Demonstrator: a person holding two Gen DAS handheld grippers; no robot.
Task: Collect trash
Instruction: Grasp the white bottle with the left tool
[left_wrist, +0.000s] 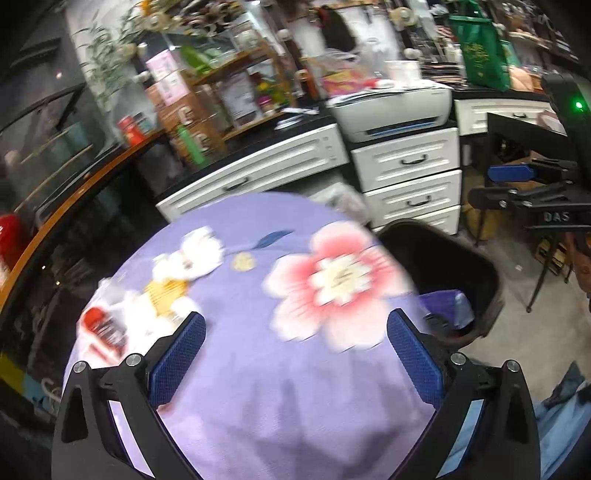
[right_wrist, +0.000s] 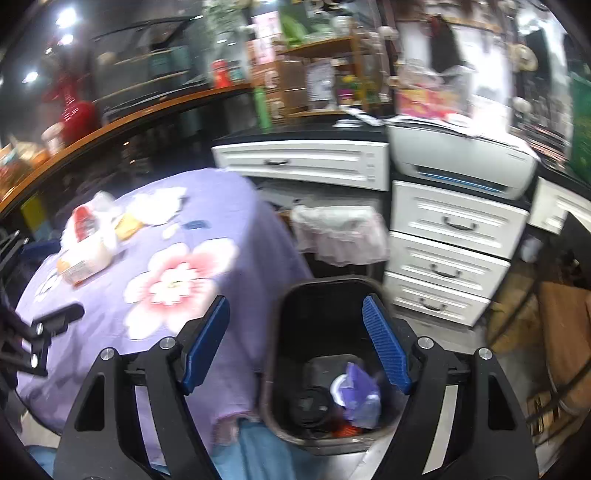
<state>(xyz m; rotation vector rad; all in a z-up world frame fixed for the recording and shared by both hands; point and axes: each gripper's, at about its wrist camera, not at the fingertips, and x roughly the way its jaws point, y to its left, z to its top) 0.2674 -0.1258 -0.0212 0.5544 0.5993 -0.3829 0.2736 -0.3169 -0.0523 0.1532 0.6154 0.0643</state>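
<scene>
A round table under a purple flowered cloth (left_wrist: 280, 387) carries trash at its left side: a clear bag with a red-topped item (left_wrist: 103, 328), white crumpled tissue (left_wrist: 199, 251) and a yellow wrapper (left_wrist: 166, 291). My left gripper (left_wrist: 295, 321) hovers open above the cloth with nothing between its blue pads. My right gripper (right_wrist: 295, 306) stands open and empty above the black bin (right_wrist: 325, 281) beside the table. A purple wrapper (right_wrist: 358, 387) and a dark round cup (right_wrist: 310, 406) lie in the bin. The table trash (right_wrist: 88, 225) shows far left in the right wrist view.
White drawers (right_wrist: 450, 221) with a printer (right_wrist: 461, 158) on top stand behind the bin. A basket lined with a white bag (right_wrist: 340, 229) sits between table and drawers. A curved wooden counter (left_wrist: 74, 195) runs along the left. Blue jeans (right_wrist: 258, 450) show below.
</scene>
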